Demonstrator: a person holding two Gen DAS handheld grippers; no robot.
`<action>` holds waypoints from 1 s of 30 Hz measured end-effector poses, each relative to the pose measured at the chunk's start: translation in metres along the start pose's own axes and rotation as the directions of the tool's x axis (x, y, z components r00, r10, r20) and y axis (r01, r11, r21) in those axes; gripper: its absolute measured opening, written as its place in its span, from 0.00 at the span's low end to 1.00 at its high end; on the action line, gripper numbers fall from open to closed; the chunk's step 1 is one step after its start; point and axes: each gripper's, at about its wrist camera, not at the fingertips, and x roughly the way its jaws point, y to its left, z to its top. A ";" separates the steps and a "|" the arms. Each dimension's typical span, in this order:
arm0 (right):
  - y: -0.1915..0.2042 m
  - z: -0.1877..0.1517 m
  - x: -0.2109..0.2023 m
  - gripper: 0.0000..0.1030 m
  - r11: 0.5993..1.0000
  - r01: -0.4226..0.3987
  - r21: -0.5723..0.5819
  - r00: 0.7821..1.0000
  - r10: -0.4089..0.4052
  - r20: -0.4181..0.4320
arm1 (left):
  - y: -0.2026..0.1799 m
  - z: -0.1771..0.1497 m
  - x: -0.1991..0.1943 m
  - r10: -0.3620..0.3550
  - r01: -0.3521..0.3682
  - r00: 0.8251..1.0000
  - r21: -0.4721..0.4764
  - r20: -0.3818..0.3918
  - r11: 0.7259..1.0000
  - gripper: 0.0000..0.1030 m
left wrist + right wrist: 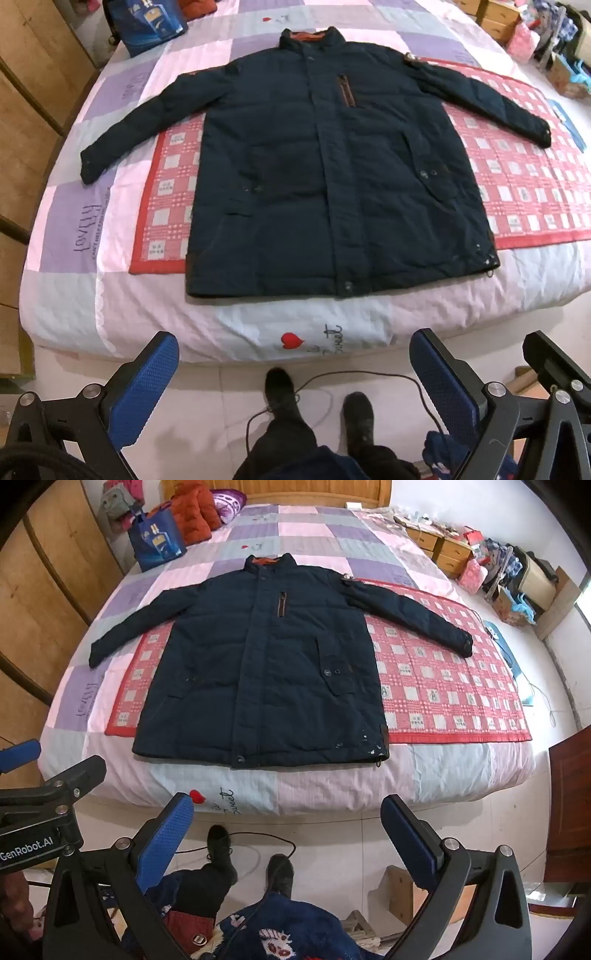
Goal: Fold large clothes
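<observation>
A large dark navy jacket (pixel 325 166) lies flat and face up on the bed, zipped, both sleeves spread out, collar at the far end. It also shows in the right wrist view (pixel 258 672). It rests partly on a red checked mat (pixel 517 184), which shows too in the right wrist view (pixel 443 686). My left gripper (pixel 291 373) is open and empty, held above the floor short of the bed's foot. My right gripper (pixel 288 834) is open and empty, beside it at the same distance from the jacket's hem.
The bed (pixel 74 302) has a patchwork quilt. A blue bag (pixel 157 541) and an orange coat (pixel 194 515) sit near the headboard. A wooden wardrobe (pixel 48 590) stands left, drawers and clutter (pixel 509 572) right. My feet (pixel 280 391) and a cable (pixel 369 376) are on the floor.
</observation>
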 end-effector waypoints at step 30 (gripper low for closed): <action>-0.007 0.001 -0.003 1.00 1.000 -0.012 0.009 1.000 0.012 0.000 | -0.007 0.000 -0.002 -0.004 0.004 1.000 -0.003 -0.002 1.000 1.00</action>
